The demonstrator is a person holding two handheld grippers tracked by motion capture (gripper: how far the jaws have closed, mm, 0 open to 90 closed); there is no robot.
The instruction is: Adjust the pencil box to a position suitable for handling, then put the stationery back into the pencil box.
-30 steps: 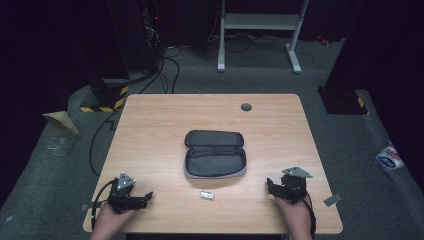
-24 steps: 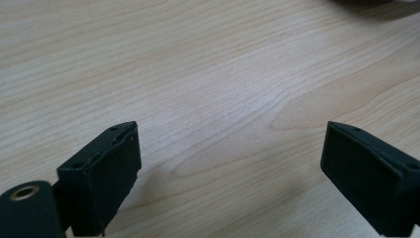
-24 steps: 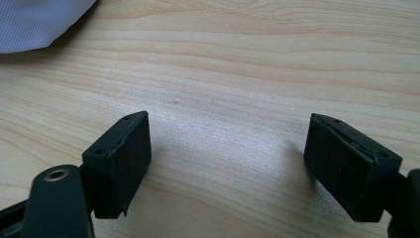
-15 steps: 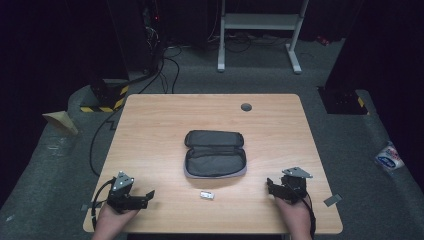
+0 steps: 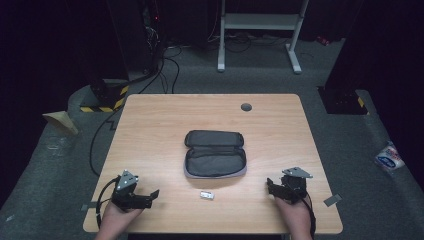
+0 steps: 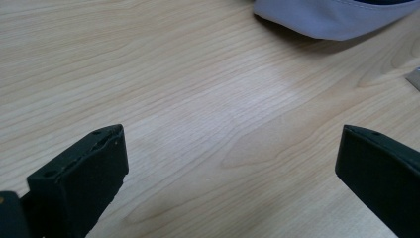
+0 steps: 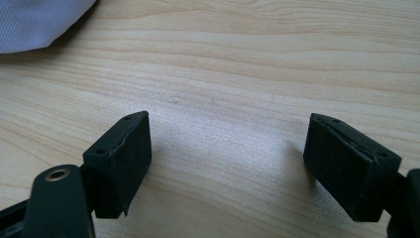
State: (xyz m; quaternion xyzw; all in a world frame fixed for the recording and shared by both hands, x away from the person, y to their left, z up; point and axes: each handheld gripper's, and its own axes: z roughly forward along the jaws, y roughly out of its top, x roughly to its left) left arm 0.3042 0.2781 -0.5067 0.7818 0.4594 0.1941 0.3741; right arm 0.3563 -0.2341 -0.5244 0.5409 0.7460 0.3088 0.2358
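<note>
Right now the open grey pouch (image 5: 215, 160) lies flat mid-table, soft and empty, with a small silver piece (image 5: 207, 195) just in front. Both hands wait — left gripper (image 5: 150, 196) has just been opening, nothing between; right gripper (image 5: 270, 186) wide, empty. Next, probably, one must reach in and pinch that piece.

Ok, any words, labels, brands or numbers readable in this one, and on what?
None can be read.
Packet on the floor right of the table: blue mark, too blurred to read.
Small item in front of the case: too small to tell any print.
Case, left gripper, right gripper: no text visible.
</note>
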